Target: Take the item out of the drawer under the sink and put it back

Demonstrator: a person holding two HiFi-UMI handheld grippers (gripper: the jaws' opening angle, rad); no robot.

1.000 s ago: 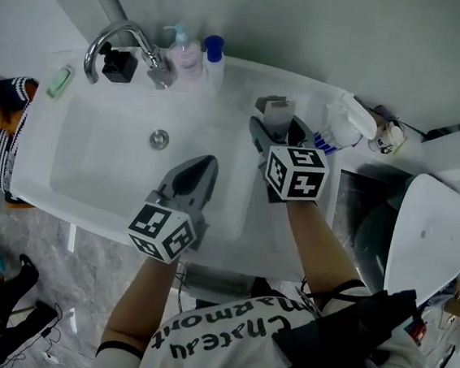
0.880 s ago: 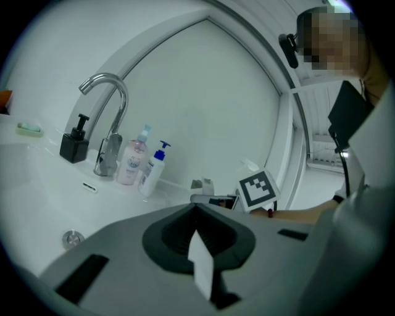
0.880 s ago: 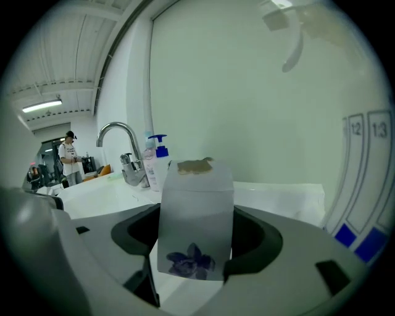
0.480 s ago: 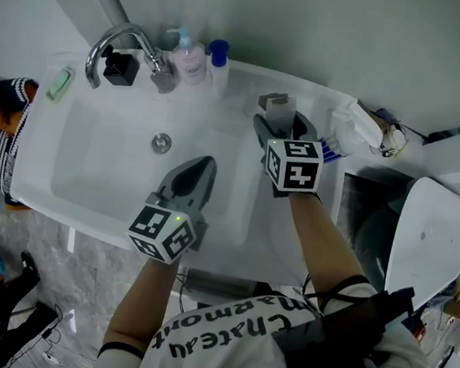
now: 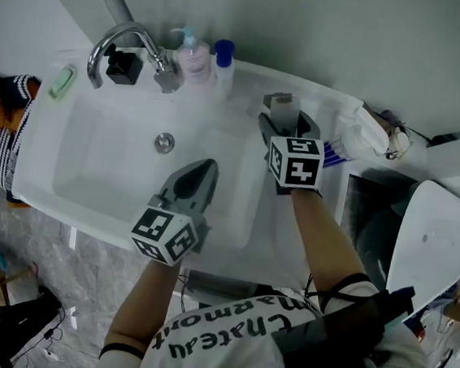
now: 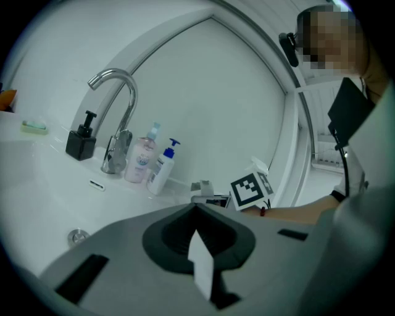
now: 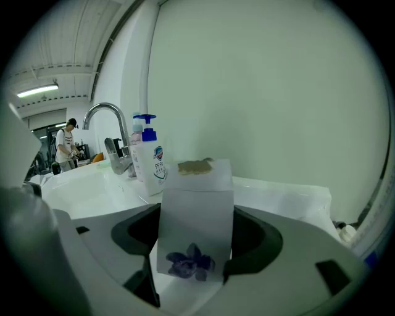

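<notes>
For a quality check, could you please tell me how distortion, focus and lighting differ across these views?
Head view: flat, dim light, sink edges sharp. Left gripper view: heavy fisheye, dark corners, faucet crisp. Right gripper view: fisheye too, held box sharp, ceiling lamp bright at left.

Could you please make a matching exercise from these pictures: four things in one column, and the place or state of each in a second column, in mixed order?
1. left hand-held gripper
2. white box
3. black dispenser
4. green soap

A. on the sink's far left corner
B. between the jaws of the right hand-held gripper
C. jaws together, over the basin
D. next to the faucet

Pairs: 1-C, 2-B, 3-D, 4-A
</notes>
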